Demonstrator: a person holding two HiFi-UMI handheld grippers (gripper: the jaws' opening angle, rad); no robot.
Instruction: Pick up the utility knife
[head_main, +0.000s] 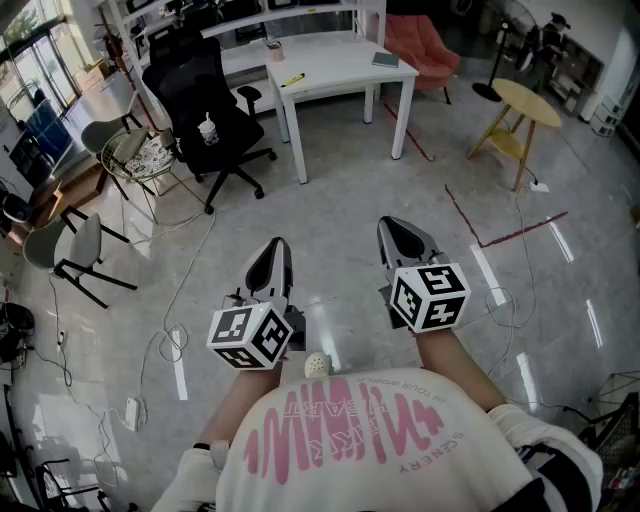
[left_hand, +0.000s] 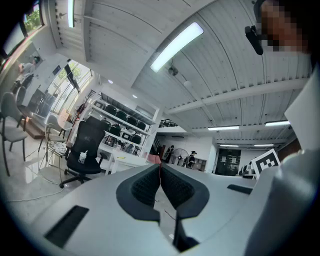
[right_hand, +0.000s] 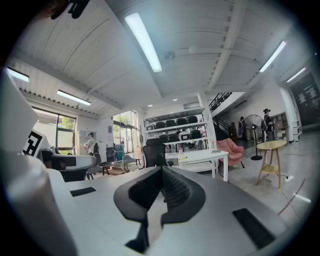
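— Left gripper (head_main: 270, 262): how wide at the jaws?
— Not wide at all. Closed pad to pad, as seen plainly in the left gripper view, with nothing pinched between.

— And the right gripper (head_main: 404, 238)?
— Same. Shut tight, dark ribbed pads pressed together, empty. Held level beside the left one, out over the grey floor (head_main: 330, 200).

— Utility knife (head_main: 292, 79)?
— Well ahead of both pairs of jaws, lying near the front left corner of the white table (head_main: 345, 62). Only a small yellow sliver at this range, too small to tell blade end from handle end.

— Placed how against the jaw tips?
— Far beyond them and touched by neither. In the head view, past the left jaws and a little to their right. Past the right jaws too, but off to their left. In the right gripper view, just above and right of the closed tips, on the tabletop.

— Between jaws and knife?
— Open floor, then the table's near edge.

— Off to the sides?
— Left of the left jaws' line, a black office chair (head_main: 205, 105) with a cup (head_main: 208, 130) on its seat, drawn up beside the white table. Right of the right jaws, a round wooden table (head_main: 527, 103), well apart from the white one.
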